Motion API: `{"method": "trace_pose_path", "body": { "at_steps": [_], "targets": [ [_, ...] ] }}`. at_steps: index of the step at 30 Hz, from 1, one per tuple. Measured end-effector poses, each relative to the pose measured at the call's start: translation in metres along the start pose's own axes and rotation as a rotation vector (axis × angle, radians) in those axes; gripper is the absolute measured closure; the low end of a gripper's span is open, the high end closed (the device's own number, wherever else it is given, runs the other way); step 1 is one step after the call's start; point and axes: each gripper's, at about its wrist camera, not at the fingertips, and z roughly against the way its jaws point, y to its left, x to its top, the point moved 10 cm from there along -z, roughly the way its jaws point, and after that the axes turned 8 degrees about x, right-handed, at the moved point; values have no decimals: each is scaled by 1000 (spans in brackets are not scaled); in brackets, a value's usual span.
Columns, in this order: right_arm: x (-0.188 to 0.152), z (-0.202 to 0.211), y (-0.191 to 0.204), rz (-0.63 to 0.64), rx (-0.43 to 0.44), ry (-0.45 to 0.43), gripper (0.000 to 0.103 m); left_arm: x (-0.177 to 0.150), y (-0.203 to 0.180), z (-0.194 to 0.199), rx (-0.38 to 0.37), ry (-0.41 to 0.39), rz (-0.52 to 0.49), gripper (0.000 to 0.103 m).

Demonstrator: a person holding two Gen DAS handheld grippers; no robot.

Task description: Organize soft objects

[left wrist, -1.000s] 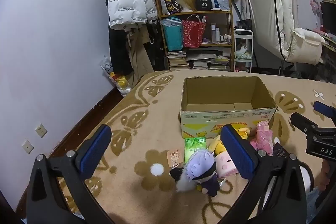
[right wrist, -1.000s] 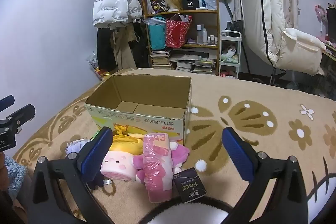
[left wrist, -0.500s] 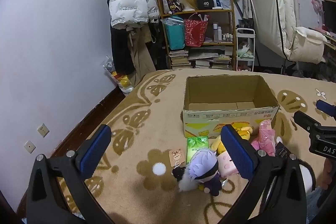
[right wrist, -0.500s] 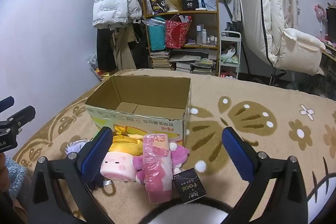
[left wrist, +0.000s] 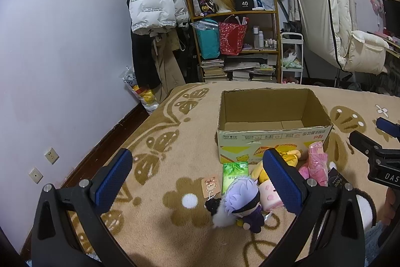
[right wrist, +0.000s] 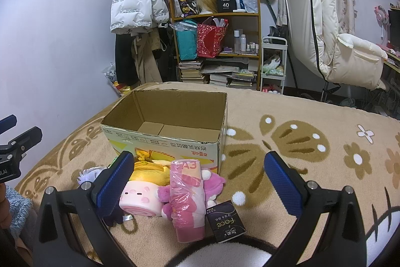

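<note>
A: Which step is this?

B: The very start, I'd judge. The cardboard box (right wrist: 172, 126) stands open and bare inside on the blanket-covered bed (right wrist: 312, 142), and all the soft things lie heaped just in front of its near wall: a purple-haired plush doll (left wrist: 243, 199), a pink plush pillow (right wrist: 140, 199), a yellow plush (right wrist: 152, 170), a magenta plush (right wrist: 212, 185) and a pink plastic-wrapped roll (right wrist: 187, 199) lying across it.

A: And the flat things?

B: A green tissue pack (left wrist: 235, 175) and a small card charm (left wrist: 211, 187) left of the heap, a black packet marked "Face" (right wrist: 226, 225) at its right.

A: The tools?

B: The left tool (left wrist: 197, 185) and the right tool (right wrist: 197, 184) both have their blue pads spread wide, nothing between them. Each hangs above the bed, aimed forward and down at the heap, side by side; a fuzzy blue sleeve (right wrist: 15, 212) shows behind the left one.

A: Next move?

B: Probably lower one tool onto a toy. The doll lies free at the front; the wrapped roll may need lifting before the plush under it.
</note>
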Motion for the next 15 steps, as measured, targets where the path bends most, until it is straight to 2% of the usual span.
{"method": "trace_pose_path", "body": {
  "at_steps": [15],
  "targets": [
    [0,0,0,0,0,1,0,0,-1,0,2,2,-2,0]
  ]
}}
